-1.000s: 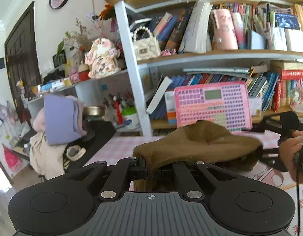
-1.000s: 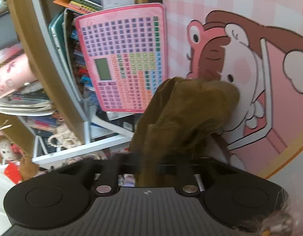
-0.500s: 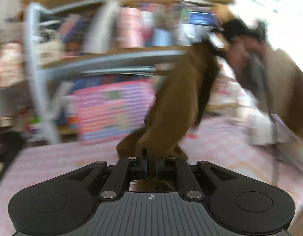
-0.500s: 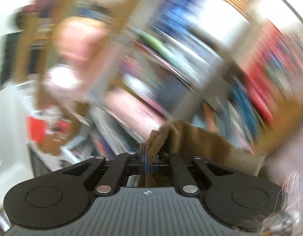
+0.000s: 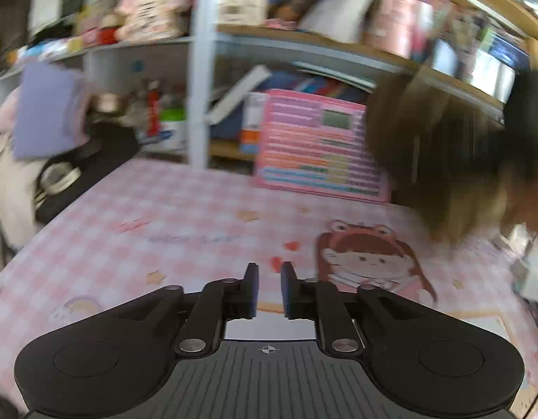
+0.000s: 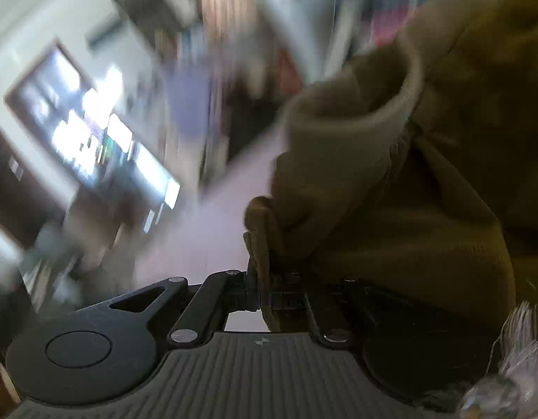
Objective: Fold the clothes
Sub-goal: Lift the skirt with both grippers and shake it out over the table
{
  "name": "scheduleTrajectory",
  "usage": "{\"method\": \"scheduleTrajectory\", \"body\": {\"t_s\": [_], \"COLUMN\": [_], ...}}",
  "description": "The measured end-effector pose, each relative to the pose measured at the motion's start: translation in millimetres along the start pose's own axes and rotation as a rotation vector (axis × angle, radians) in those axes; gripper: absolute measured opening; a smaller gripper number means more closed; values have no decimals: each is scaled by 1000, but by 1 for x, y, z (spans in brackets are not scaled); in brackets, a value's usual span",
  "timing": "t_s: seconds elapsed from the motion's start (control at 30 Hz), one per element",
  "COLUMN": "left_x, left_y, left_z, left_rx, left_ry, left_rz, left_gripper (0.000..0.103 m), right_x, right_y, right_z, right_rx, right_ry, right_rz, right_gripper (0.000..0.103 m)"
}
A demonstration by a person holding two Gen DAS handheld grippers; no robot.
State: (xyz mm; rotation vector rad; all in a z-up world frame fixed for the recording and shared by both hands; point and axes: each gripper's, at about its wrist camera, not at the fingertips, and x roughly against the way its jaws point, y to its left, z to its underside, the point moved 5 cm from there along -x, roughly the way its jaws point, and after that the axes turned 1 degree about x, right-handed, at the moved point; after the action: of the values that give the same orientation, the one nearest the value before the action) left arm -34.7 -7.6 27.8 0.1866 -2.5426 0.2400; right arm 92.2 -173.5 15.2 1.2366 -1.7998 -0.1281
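The left wrist view takes in the whole scene. A bookshelf (image 5: 304, 35) crammed with books and soft toys fills the far side. Below it a pink checked tablecloth (image 5: 164, 216) spreads across the near ground, printed at right of centre with a cartoon girl (image 5: 366, 262) in a frog hat. A pink toy keyboard (image 5: 318, 146) leans upright at the far edge of the cloth against the lower shelf. At far left a lilac cushion (image 5: 45, 111) sits beside pale fabric and a dark surface. At the right edge, a blurred brown garment (image 5: 443, 160) hangs above the cloth, with a dark shape at its upper right that is too smeared to identify.

The left gripper (image 5: 269, 279) hovers over the near part of the tablecloth, its jaws parted by a narrow gap with nothing between them and only the cloth showing through.

The right wrist view shows none of that table clearly. Its background is streaked with motion, with only a bright window-like patch at left. What it adds is the grip: the brown garment (image 6: 408, 174) fills the right half of this view, a rolled, cuff-like opening at its upper middle, and the right gripper (image 6: 265, 279) is clamped on a bunched fold of it, fabric rising straight up from the closed jaws.
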Motion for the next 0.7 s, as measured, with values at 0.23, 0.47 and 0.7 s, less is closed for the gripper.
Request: {"method": "scheduleTrajectory", "body": {"t_s": [0.23, 0.47, 0.7], "left_x": [5, -1, -15], "left_y": [5, 11, 17], "left_z": [7, 1, 3], "left_rx": [1, -6, 4], "left_ry": [28, 25, 57], "left_rz": [-50, -102, -120], "left_gripper": [39, 40, 40], "right_x": [-71, -85, -45], "right_y": [26, 18, 25], "right_z": [57, 72, 79], "right_rx": [-99, -165, -139], "right_ry": [135, 165, 88], "right_rz": [-3, -19, -41], "right_gripper": [4, 23, 50]}}
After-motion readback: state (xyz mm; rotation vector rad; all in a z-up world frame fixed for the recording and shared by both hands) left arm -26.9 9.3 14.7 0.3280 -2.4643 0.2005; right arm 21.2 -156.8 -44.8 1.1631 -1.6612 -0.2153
